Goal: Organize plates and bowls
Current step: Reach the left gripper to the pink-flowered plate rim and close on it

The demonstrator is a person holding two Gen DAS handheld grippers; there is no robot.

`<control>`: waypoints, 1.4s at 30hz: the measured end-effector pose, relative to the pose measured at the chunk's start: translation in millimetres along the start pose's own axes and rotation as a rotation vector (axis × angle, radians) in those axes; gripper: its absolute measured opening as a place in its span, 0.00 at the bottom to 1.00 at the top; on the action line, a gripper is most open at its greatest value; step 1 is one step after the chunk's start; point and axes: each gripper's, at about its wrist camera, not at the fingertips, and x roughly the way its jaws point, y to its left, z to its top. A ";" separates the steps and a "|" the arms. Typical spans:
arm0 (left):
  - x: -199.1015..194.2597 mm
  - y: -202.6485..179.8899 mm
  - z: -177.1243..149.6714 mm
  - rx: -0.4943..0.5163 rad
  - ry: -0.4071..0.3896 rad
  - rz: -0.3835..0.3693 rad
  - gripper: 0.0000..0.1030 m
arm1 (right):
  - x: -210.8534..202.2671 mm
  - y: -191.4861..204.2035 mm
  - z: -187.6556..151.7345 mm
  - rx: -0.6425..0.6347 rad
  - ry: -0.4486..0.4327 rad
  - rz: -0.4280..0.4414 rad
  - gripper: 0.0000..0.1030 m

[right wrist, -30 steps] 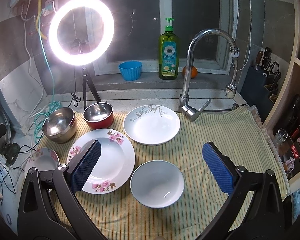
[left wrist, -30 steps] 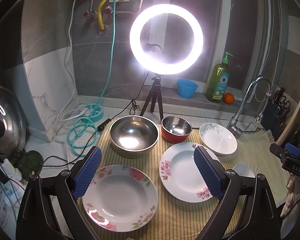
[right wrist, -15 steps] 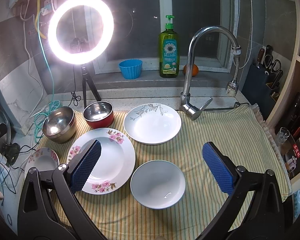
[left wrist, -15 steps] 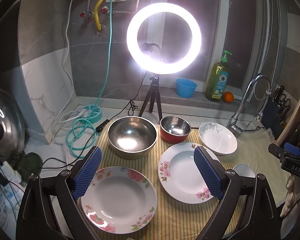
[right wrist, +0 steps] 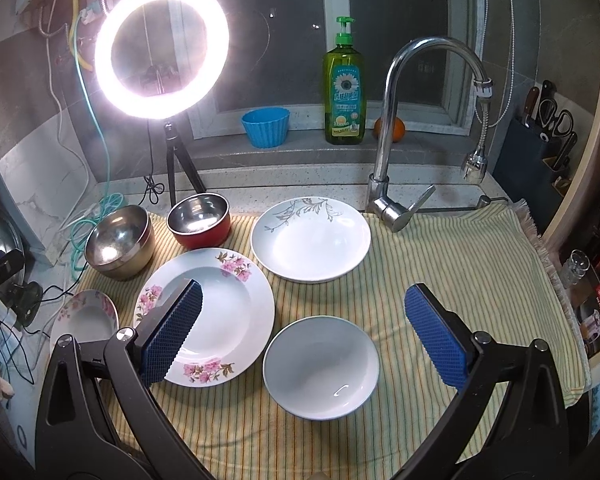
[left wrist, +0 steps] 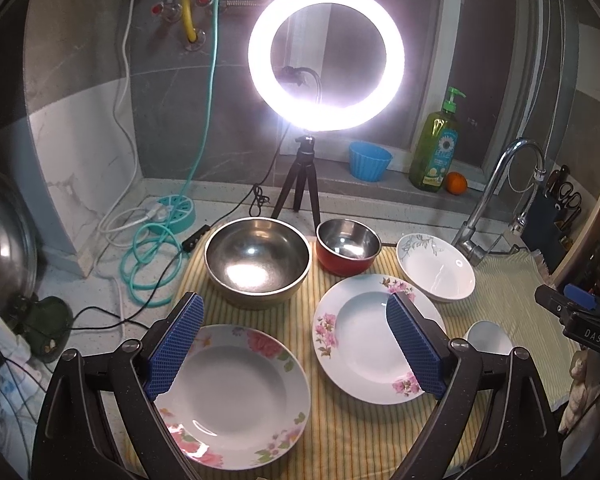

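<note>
The left hand-held gripper [left wrist: 296, 344] hangs above the striped cloth [right wrist: 440, 256] on the worktop with its blue pads spread wide and nothing between them. Below its left pad lies the rose-rimmed plate [left wrist: 236, 396], and its right pad stands over the pink-flowered plate [left wrist: 364, 336]. Beyond these are the large steel bowl [left wrist: 258, 264] and, just beside it, the red bowl [left wrist: 348, 246], with the leaf-patterned plate [left wrist: 436, 266] further right.

The right hand-held gripper [right wrist: 300, 332] is also spread wide and holds nothing. The small white bowl [right wrist: 322, 368] lies below and between its pads, touching neither. In this view its left pad overlaps the pink-flowered plate [right wrist: 220, 308], and the leaf-patterned plate [right wrist: 310, 240] sits ahead near the tap [right wrist: 396, 128]. A ring light [right wrist: 162, 48] stands at the back left of the worktop.
</note>
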 end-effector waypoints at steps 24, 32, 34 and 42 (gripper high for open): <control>81.4 10.0 -26.5 -0.114 0.302 -0.266 0.36 | 76.0 -11.9 6.6 0.085 0.277 0.308 0.56; 116.6 13.5 -22.3 -0.119 0.388 -0.307 0.27 | 129.3 -15.1 19.1 0.070 0.443 0.364 0.42; 126.1 13.1 -21.4 -0.118 0.412 -0.311 0.26 | 142.8 -14.7 19.8 0.072 0.481 0.371 0.36; 155.1 18.5 -24.3 -0.139 0.473 -0.306 0.25 | 179.9 -10.7 14.5 0.055 0.588 0.376 0.29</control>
